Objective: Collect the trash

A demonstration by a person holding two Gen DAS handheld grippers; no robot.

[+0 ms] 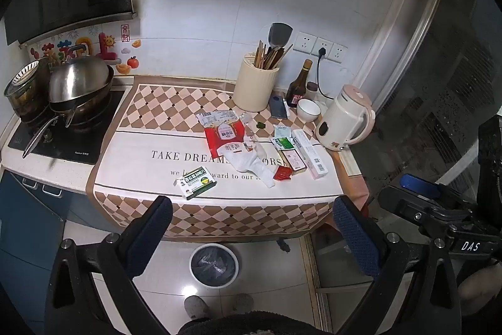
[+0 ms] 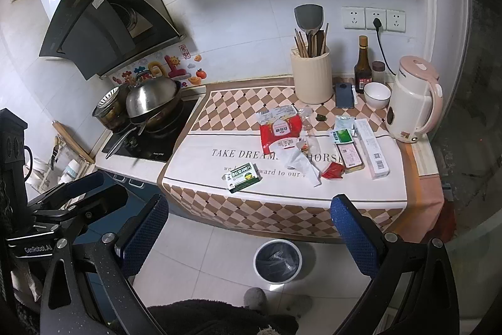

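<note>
Left wrist view: table (image 1: 131, 146) under a checked cloth, trash scattered at its middle.
Bin: round trash bin (image 1: 214, 264) on the floor at 6 o'clock, below the table's front edge.
Kettle: cream kettle (image 1: 343, 118) at 3 o'clock of the litter.
Red wrapper: red packet (image 1: 224, 135) mid-table, white crumpled wrapper (image 1: 251, 162) touching it at 5 o'clock.
Green box: medicine box (image 1: 196, 182) nearest the front edge.
Left tool (image 1: 251, 228): spread wide, nothing held.
Right tool (image 2: 251, 228): spread wide too, empty, off the table.
</note>
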